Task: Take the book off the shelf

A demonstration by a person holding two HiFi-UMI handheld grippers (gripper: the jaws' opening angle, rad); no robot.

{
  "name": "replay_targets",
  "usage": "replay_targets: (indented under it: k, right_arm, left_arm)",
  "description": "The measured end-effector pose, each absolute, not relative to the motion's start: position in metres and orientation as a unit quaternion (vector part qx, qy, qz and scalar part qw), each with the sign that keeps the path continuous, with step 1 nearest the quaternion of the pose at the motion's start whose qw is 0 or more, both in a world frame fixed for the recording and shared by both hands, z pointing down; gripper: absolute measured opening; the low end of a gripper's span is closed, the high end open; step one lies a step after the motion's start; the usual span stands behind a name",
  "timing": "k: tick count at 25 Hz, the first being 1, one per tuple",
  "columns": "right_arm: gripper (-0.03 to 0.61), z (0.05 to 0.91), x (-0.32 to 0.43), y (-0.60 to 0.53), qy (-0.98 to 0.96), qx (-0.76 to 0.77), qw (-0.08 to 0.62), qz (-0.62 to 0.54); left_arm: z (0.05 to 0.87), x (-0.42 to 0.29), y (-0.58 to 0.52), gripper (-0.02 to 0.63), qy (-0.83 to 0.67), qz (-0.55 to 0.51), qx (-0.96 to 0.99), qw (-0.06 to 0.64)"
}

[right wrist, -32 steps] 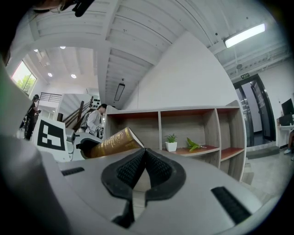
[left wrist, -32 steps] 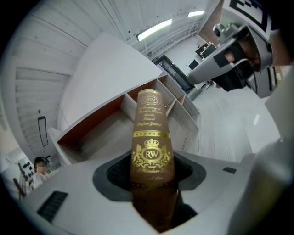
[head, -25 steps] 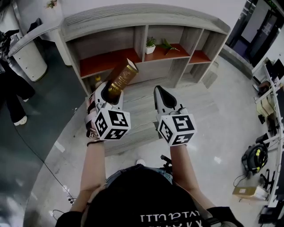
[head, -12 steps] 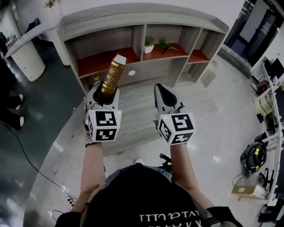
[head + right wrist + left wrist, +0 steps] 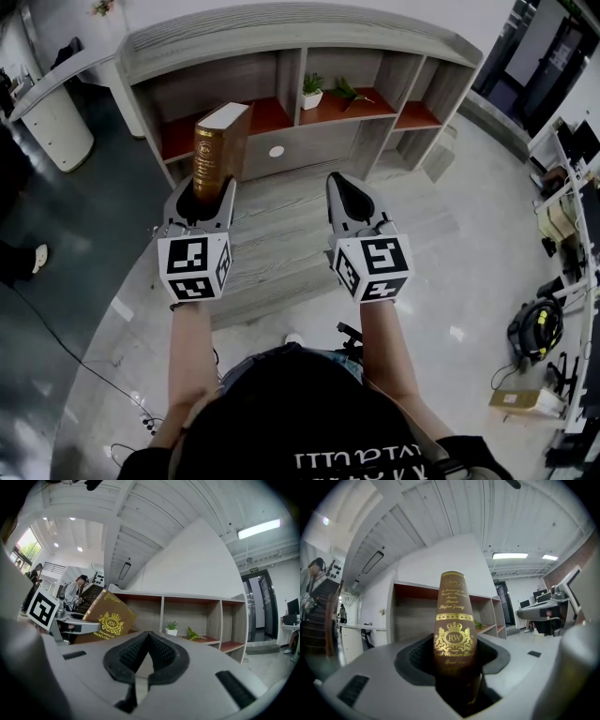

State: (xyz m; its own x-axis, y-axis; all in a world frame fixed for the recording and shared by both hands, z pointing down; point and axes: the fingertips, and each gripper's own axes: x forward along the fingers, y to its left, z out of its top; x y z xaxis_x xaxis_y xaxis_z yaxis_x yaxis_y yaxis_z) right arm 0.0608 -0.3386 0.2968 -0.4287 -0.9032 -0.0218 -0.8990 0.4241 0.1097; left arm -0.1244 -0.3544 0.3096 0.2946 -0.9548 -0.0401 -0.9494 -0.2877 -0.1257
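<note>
1. Shelf unit [image 5: 300, 42], grey wood w/ red boards: no book in any bay.
2. Book [image 5: 220, 141], brown hardback w/ gold crest: upright, held in air in front of left bay. Removal looks done; remaining, prob. only setting it down.
3. Left gripper [image 5: 204, 192]: clamped on book's lower end.
4. Right gripper [image 5: 339, 183]: jaws together, empty, idle.
5. Potted plant [image 5: 312, 91]: middle bay.

The grey wooden shelf [image 5: 309, 37] curves along the wall and is split into open compartments with red-orange boards. In the middle compartment stands a small potted plant [image 5: 312, 91] in a white pot, with a leafy green sprig [image 5: 352, 94] just beside it. At the right, the glossy floor [image 5: 469, 272] carries a cardboard box [image 5: 518, 404] and, nearby, a black-and-yellow coil [image 5: 536, 333].
</note>
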Motion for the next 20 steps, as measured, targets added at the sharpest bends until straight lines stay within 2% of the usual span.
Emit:
replay_targets:
  k: [11,20]
  right_arm:
    - [0.014,0.295,0.069,-0.345,-0.838,0.543,0.02,-0.053]
    - [0.015,0.289,0.079,-0.347,-0.833,0.55,0.015,-0.062]
  left_arm:
    - [0.29,-0.14,-0.348,0.229,0.593,0.04,-0.798,0.102]
    - [0.284,-0.138,-0.348,0.229,0.592,0.042,-0.796,0.118]
